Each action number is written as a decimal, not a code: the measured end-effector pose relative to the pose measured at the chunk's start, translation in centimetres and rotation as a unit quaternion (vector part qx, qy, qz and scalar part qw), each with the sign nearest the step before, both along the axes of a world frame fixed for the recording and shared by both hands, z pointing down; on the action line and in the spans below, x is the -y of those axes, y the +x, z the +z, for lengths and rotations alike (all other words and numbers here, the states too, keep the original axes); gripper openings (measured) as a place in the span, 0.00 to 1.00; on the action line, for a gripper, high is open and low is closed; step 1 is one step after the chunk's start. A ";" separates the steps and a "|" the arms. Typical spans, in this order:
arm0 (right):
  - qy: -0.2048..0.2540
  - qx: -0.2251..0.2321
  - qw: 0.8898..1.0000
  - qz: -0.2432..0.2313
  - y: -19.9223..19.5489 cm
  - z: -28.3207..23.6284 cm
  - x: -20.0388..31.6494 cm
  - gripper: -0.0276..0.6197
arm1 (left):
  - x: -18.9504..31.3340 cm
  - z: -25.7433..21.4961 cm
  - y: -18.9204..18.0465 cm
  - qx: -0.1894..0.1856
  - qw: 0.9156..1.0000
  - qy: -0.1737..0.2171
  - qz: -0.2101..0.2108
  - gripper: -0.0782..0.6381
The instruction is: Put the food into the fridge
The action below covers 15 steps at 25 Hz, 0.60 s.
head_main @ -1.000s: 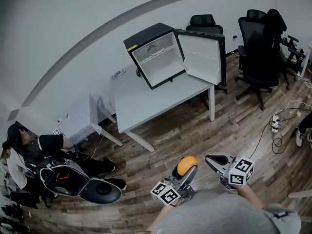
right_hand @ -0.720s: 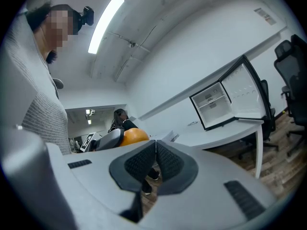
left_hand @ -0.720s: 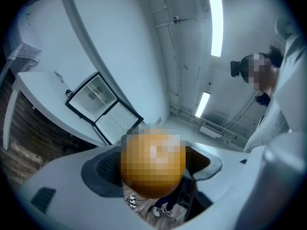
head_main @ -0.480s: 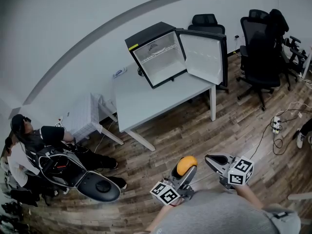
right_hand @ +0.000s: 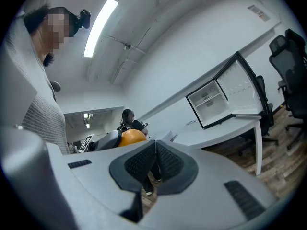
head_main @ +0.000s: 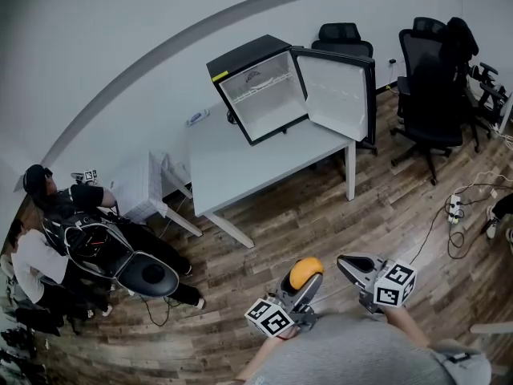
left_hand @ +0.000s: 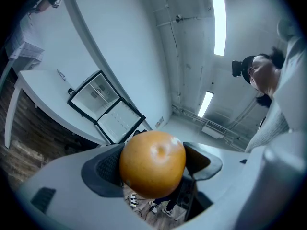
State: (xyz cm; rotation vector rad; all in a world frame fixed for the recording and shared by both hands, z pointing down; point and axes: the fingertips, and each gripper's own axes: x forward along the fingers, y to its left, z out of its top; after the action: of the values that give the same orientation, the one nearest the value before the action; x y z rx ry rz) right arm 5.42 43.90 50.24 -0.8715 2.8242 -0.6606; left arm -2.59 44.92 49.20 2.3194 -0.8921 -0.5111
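We hold the left gripper (head_main: 305, 278) clenched on an orange fruit (left_hand: 152, 163), a pad pressed to either side of it. It sits low in the head view, well apart from the fridge (head_main: 258, 91). Our right gripper (head_main: 349, 264) rides just beside the left one, its jaws closed together on nothing.

Between us and the table (head_main: 232, 175) lies a broad stretch of wood floor (head_main: 321, 215). The table's near edge runs slantwise across our path, with a straight leg (head_main: 349, 175) at its right corner and a slanted leg (head_main: 231, 233) further left.

The fridge stands on the far part of the tabletop against the wall (head_main: 120, 46). Its door (head_main: 337, 93) is swung open to the right and reaches about to the table's right end. The white inside faces us, and a wire shelf (head_main: 260, 85) crosses it.

To the right, black office chairs (head_main: 429, 79) stand near the open door. A power strip with cables (head_main: 453, 207) lies on the floor further right. To the left, a small white stand (head_main: 140, 191) sits just beside the table. Beyond it a seated person (head_main: 60, 207) has dark gear (head_main: 148, 275) close by.

A small pale thing (head_main: 196, 119) lies on the table by the wall; we cannot tell what it is.
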 end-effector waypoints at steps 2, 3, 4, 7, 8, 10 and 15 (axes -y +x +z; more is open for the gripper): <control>-0.001 0.001 1.000 0.001 0.1 0.2 0.2 0.06 | 0.1 0.2 0.1 0.003 1.000 0.001 0.003 0.65; -0.001 0.001 1.000 0.002 0.1 0.2 0.4 0.06 | 0.3 0.3 0.1 0.003 1.000 0.001 0.003 0.65; -0.002 0.000 1.000 0.004 0.1 0.3 0.6 0.06 | 0.6 0.4 -0.1 0.000 1.000 -0.002 0.001 0.65; -0.005 -0.001 1.000 0.012 0.1 0.6 1.5 0.06 | 1.8 0.5 -0.6 -0.011 1.000 -0.012 -0.002 0.65; -0.005 -0.002 1.000 0.015 0.2 0.6 1.9 0.06 | 2.3 0.6 -0.6 -0.013 1.000 -0.013 0.000 0.65; -0.005 -0.005 1.000 0.023 0.4 0.7 3.0 0.06 | 3.5 0.6 -0.5 -0.016 1.000 -0.010 0.007 0.65; -0.006 -0.012 0.999 0.039 0.2 1.1 6.7 0.06 | 7.8 1.2 -1.3 -0.029 1.000 -0.009 0.007 0.65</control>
State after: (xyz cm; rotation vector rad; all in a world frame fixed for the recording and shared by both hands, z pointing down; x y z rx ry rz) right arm 5.61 37.25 51.30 -0.9909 2.7934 -0.6609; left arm -3.90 37.13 50.40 2.2810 -0.8483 -0.5597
